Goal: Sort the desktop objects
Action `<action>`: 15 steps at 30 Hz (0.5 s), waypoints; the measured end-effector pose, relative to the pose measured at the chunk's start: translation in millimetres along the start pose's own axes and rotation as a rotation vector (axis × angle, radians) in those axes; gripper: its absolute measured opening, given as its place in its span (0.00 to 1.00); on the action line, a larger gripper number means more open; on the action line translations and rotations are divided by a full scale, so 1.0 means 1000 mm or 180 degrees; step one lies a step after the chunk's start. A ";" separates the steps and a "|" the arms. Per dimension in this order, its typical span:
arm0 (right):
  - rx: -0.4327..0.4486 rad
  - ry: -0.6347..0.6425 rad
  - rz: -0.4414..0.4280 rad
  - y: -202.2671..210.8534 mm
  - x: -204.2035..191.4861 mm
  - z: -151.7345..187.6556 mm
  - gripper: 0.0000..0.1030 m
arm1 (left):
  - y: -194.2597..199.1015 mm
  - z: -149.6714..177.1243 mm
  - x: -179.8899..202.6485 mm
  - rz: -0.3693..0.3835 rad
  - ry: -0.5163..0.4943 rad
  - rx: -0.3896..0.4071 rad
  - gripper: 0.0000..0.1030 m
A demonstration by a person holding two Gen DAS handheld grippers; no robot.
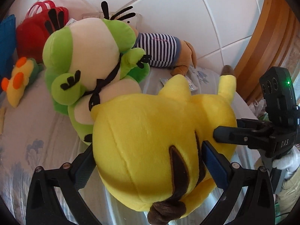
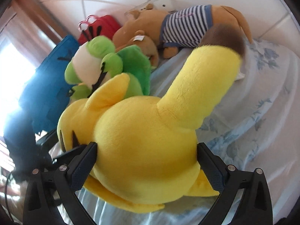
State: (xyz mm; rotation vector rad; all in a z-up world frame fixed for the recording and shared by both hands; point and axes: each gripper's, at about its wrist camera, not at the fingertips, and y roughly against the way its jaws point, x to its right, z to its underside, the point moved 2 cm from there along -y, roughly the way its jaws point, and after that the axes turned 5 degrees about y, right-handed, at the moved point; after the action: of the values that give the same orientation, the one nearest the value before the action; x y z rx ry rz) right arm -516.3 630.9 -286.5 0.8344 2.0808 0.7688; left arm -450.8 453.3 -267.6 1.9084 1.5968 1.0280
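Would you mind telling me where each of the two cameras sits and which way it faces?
Left wrist: on the left gripper, facing the wall over the yellow plush; its fingers, the right gripper and a white-gloved hand show.
Right wrist: on the right gripper, looking leftward; only its fingers show clearly.
Shared: yellow plush, green frog, striped-shirt bear.

Yellow plush (image 2: 146, 150) hides lower half of green frog plush (image 2: 105, 71). Blue cushion (image 1: 7, 37) cut by left edge. Right wrist view's left side blurred, overexposed.

Yellow plush toy (image 1: 150, 131) fuzzy cloth; wall tiles (image 1: 187, 9) glossy.
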 end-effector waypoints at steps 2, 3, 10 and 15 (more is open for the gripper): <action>0.0063 -0.0074 0.0027 -0.008 0.002 -0.001 1.00 | -0.004 -0.001 0.003 -0.0085 0.0027 0.0056 1.00; 0.0085 -0.0119 0.0026 -0.013 0.004 -0.002 1.00 | -0.006 -0.001 0.005 -0.0130 0.0035 0.0088 1.00; 0.0330 -0.0190 0.0135 -0.008 -0.005 0.000 0.95 | 0.003 0.003 0.013 -0.0158 0.0139 0.0303 0.95; 0.0532 -0.0199 0.0094 0.015 -0.012 0.002 0.98 | 0.017 0.007 0.006 -0.0043 0.0115 0.0255 0.95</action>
State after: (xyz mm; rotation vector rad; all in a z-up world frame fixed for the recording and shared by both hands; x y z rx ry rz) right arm -504.2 631.7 -271.5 0.9694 2.1020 0.5824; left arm -434.3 455.9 -257.8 1.9384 1.6925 1.0128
